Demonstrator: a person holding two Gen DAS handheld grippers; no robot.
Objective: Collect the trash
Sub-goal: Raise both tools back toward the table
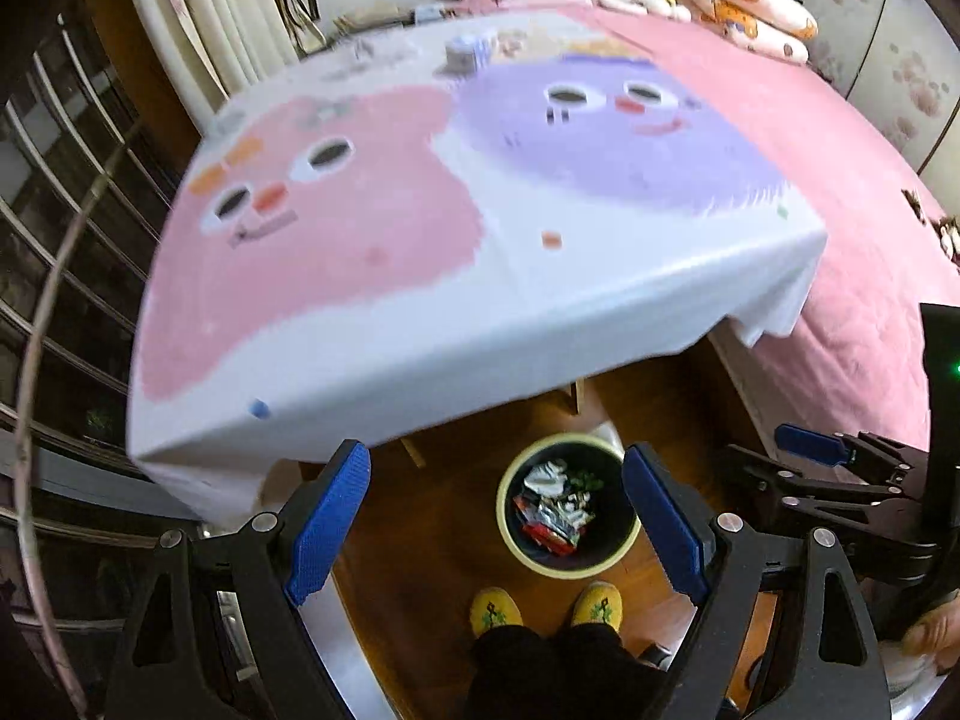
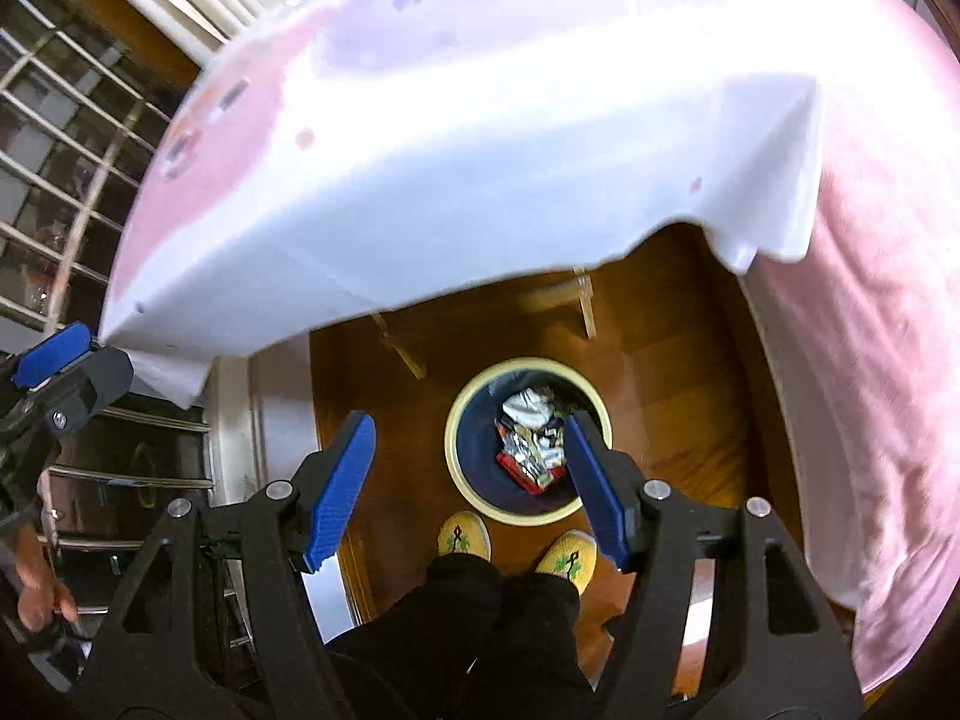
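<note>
- The round dark waste bin with a pale yellow rim (image 1: 567, 504) stands on the brown wooden floor (image 1: 432, 516), just past the table's near edge.
- Crumpled white paper and red and silver wrappers (image 1: 555, 513) lie inside the bin.
- The left gripper (image 1: 495, 525) hangs high above the bin, its blue-padded fingers (image 1: 330, 522) spread wide with nothing between them.
- The right gripper (image 2: 468, 486) is also above the bin, jaws apart and empty.
- The table under a white cloth printed with pink and purple cartoon faces (image 1: 420, 228) stands beyond the bin.
- Two yellow slippers (image 1: 495, 612) sit just beside the bin's near rim.
- A pink bed cover (image 1: 840, 276) lies right of the bin.
</note>
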